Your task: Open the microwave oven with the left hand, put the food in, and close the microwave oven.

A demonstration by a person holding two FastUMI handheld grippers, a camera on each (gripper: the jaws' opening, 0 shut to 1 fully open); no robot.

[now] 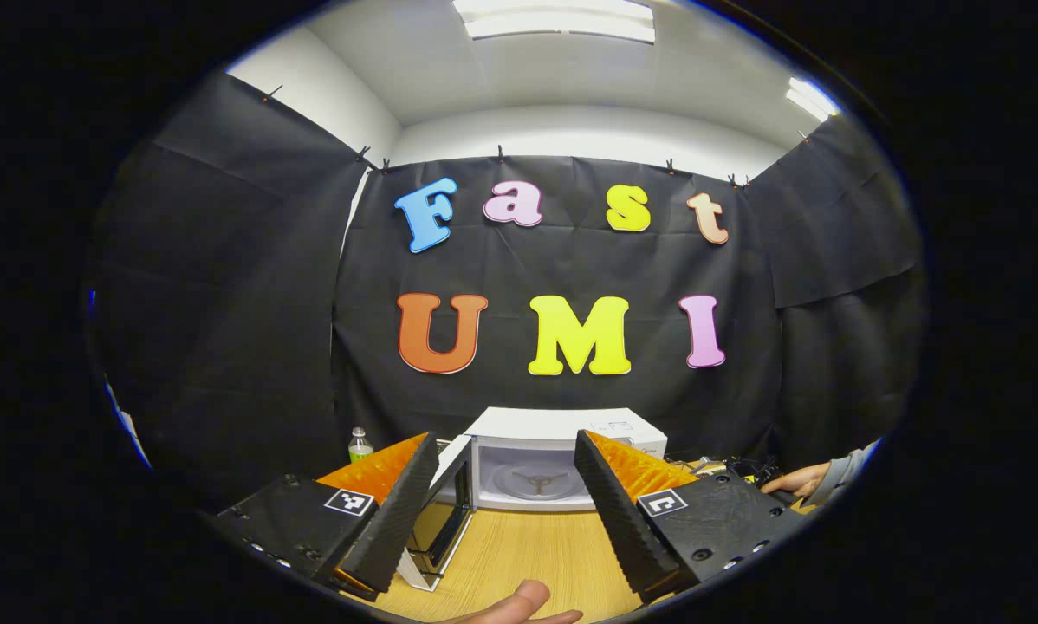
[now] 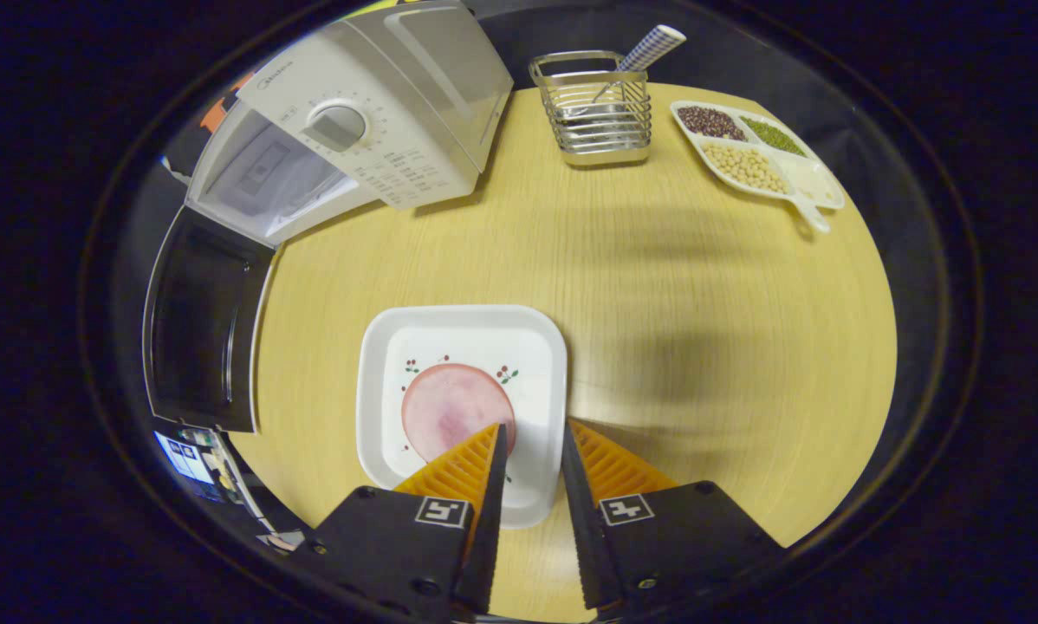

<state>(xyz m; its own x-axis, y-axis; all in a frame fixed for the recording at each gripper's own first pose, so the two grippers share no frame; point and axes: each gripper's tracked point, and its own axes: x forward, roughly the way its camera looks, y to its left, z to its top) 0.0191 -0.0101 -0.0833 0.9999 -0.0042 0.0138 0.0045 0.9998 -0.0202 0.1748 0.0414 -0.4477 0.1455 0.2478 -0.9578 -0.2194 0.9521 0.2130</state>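
The left claw [image 1: 506, 485] hangs wide open and empty in the left gripper view, its two fingers rising from 7 and 5 o'clock. Between them, at 6 o'clock, stands one microwave [image 1: 562, 458] on a wooden table [image 1: 528, 550], its door [image 1: 445, 511] swung out to the left and one bare turntable [image 1: 536, 481] visible inside. One small bottle [image 1: 360, 444] stands to the left of the oven, a fingertip [image 1: 519, 602] pokes in at the bottom edge, and one hand in a grey sleeve [image 1: 801, 478] rests at 4 o'clock. In the right gripper view, the right claw [image 2: 528, 433] sits at 6 o'clock with its fingers a narrow gap apart, straddling the right edge of one white plate [image 2: 536, 347]; whether both fingers press on the rim cannot be told. On the plate lies one round pink slice [image 2: 454, 407], the food, near the middle of the table. The microwave sits at 11 o'clock with the door open at 9 o'clock. One wire basket [image 2: 595, 108] holding one checked handle [image 2: 653, 45] stands at 12 o'clock, and one divided dish [image 2: 757, 152] with three kinds of beans lies at 1 o'clock. By my reading, the opening is done; lifting the plate in and closing the door are left.
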